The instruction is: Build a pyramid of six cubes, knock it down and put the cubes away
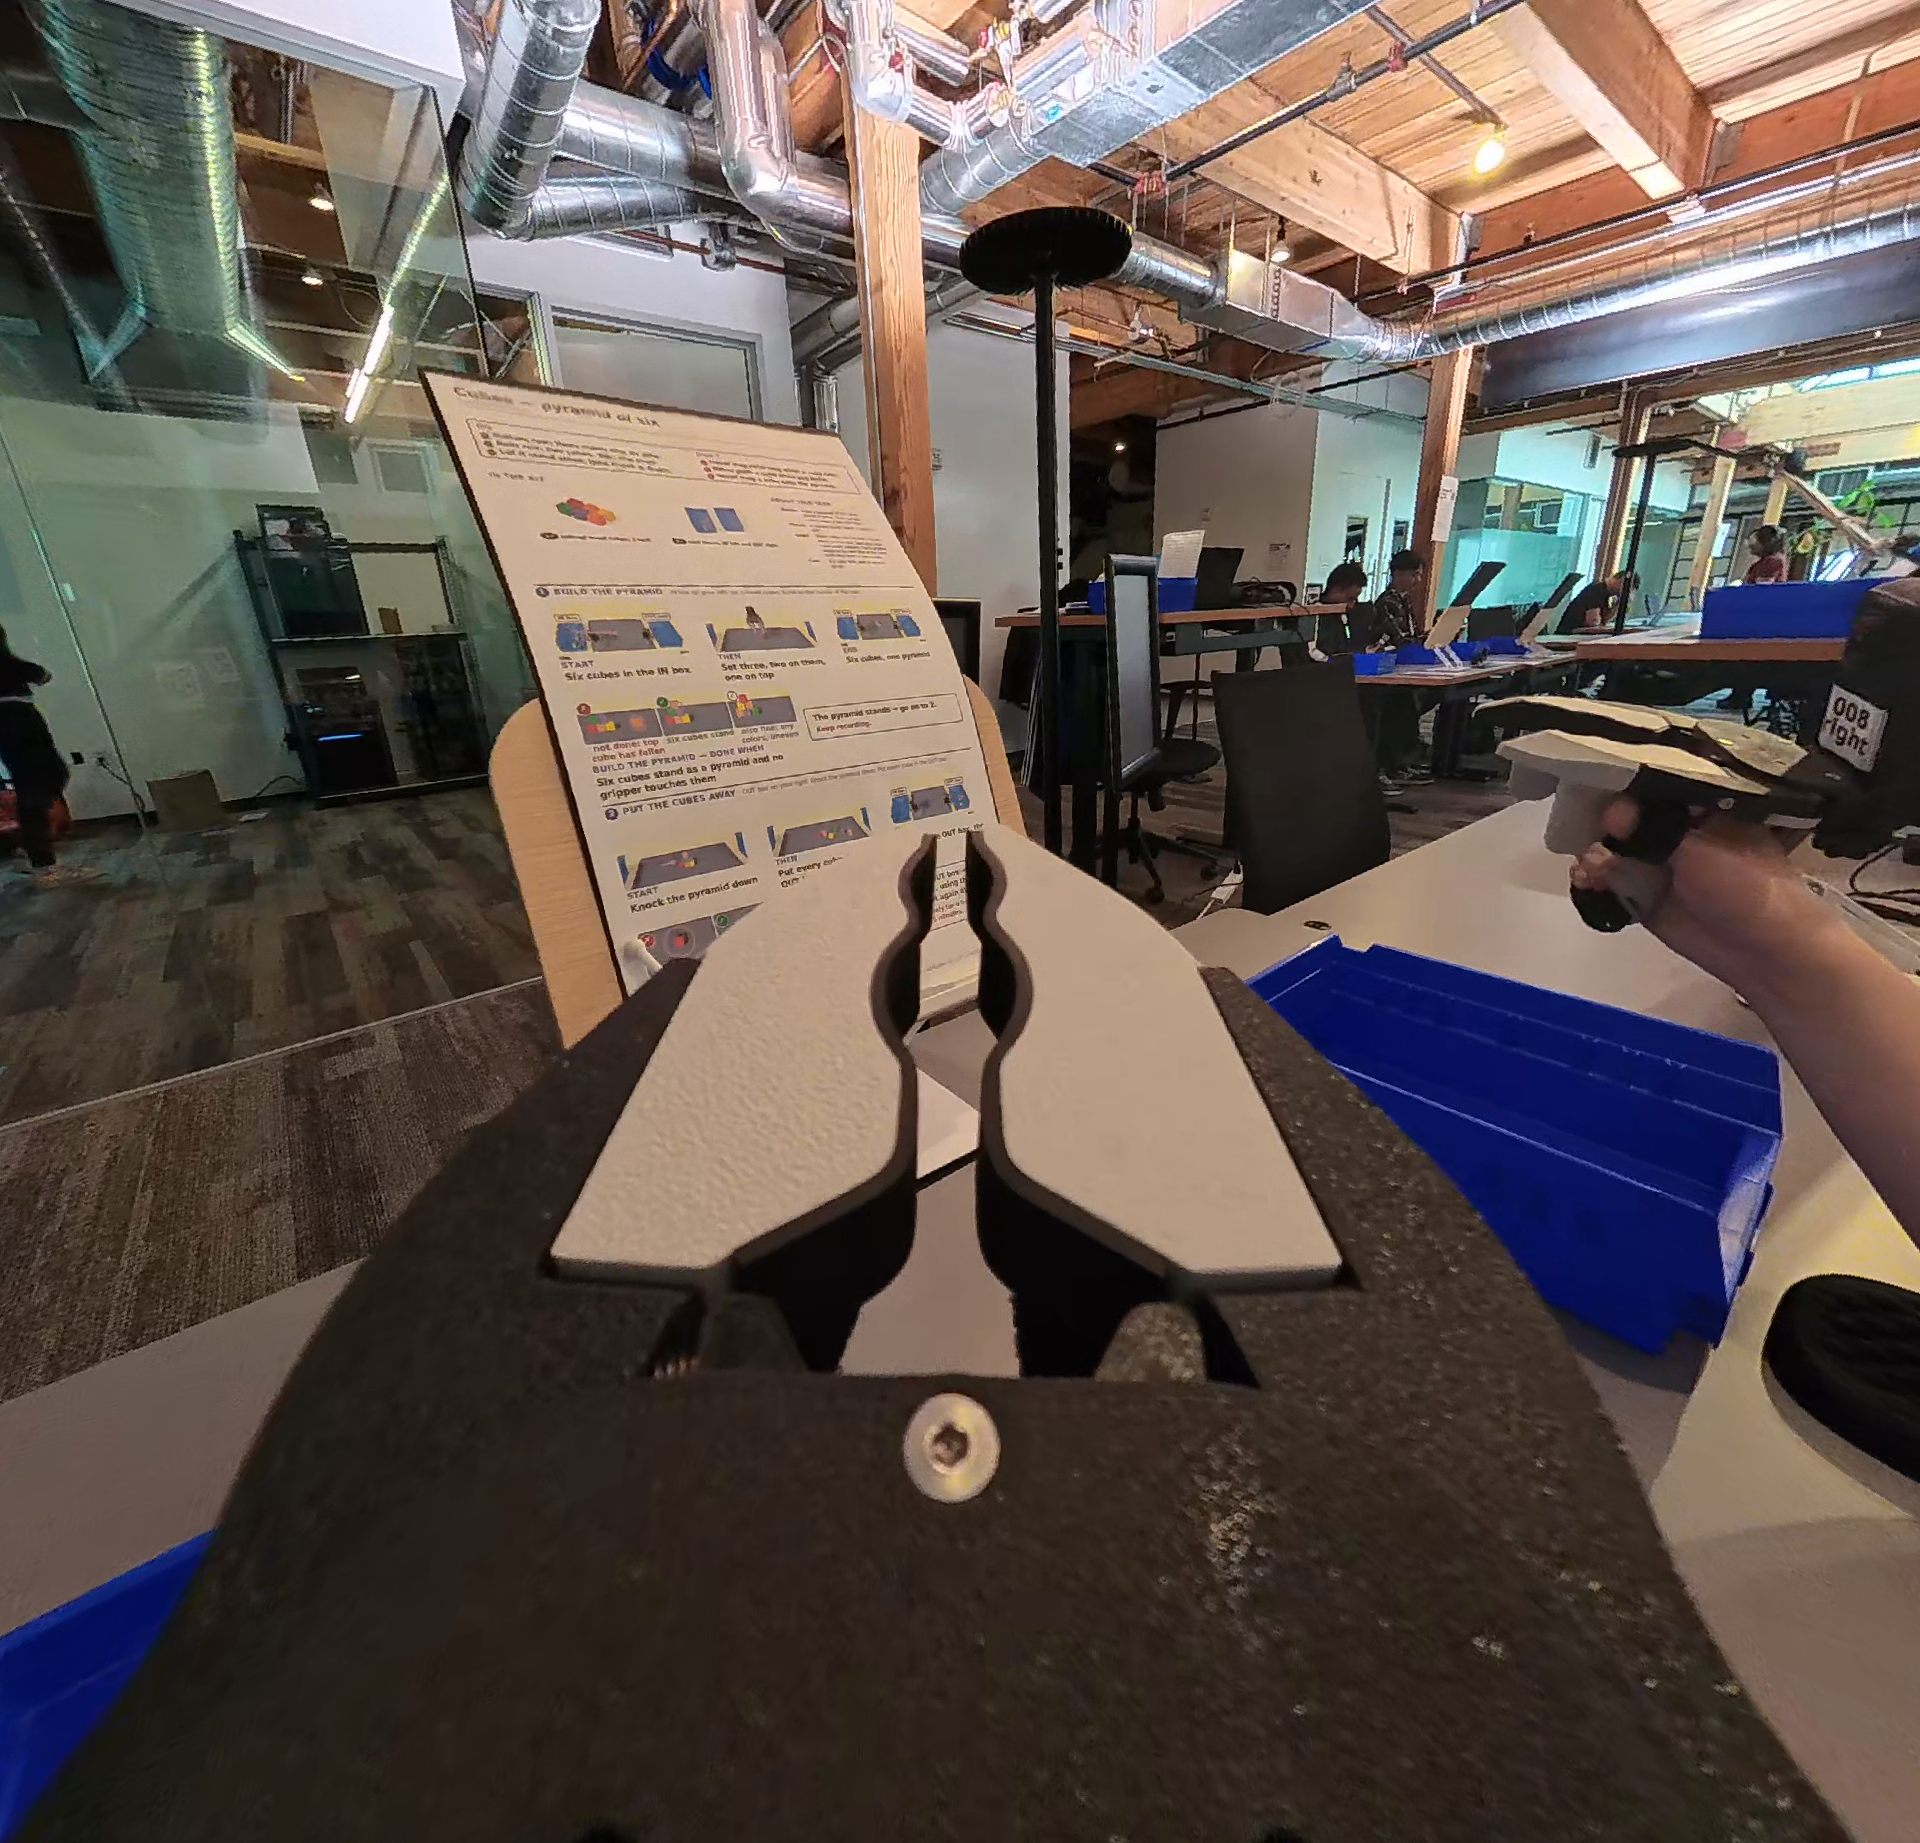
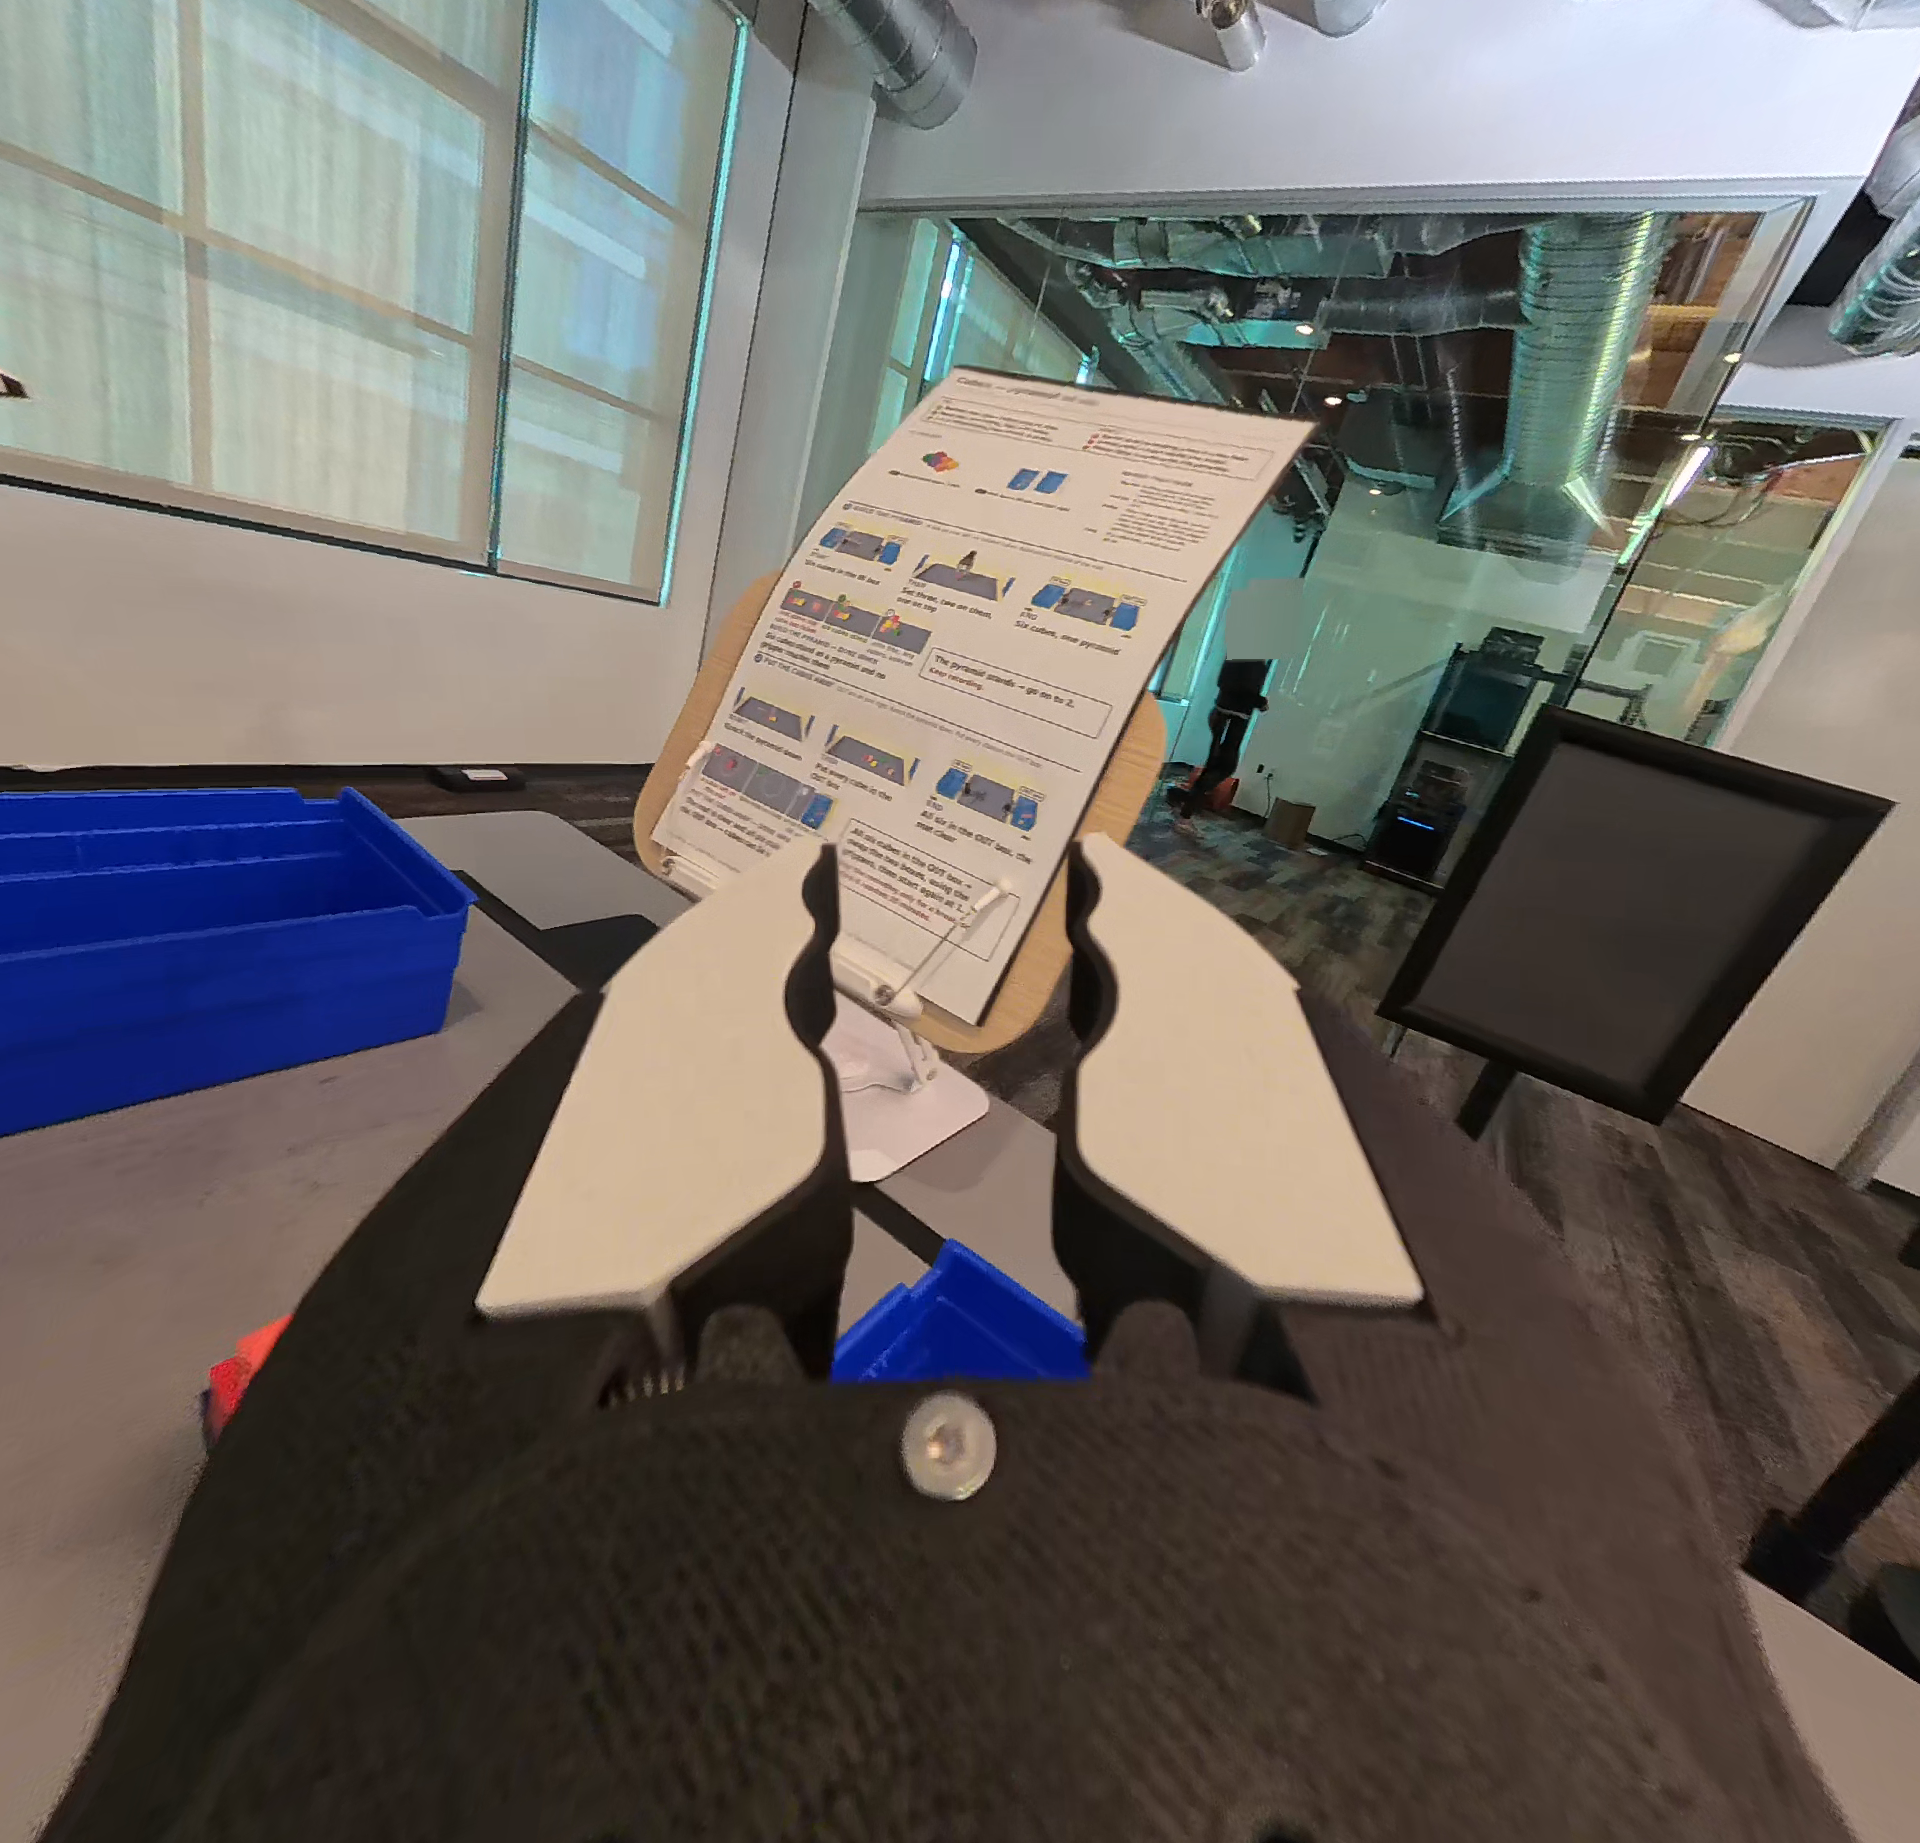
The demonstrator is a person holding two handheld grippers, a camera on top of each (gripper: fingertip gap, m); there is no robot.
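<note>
Both tools are raised off the desk (image 2: pixel 187 1222) and aimed at the instruction sheet (image 1: pixel 717 671). Left tool (image 1: pixel 948 863): clenched, nothing between its fingers. Right tool (image 2: pixel 951 874): released, empty. Only a red cube (image 2: pixel 241 1369) shows, on the desk below the sheet, half hidden by the right tool. Blue bins (image 1: pixel 1538 1118) sit either side of the sheet. Risk: lowering blind, a tool could knock the cube or clip a bin.

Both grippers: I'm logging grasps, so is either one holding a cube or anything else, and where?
Nothing is held. The left gripper is nearly closed on air; the right gripper is open and empty.
</note>
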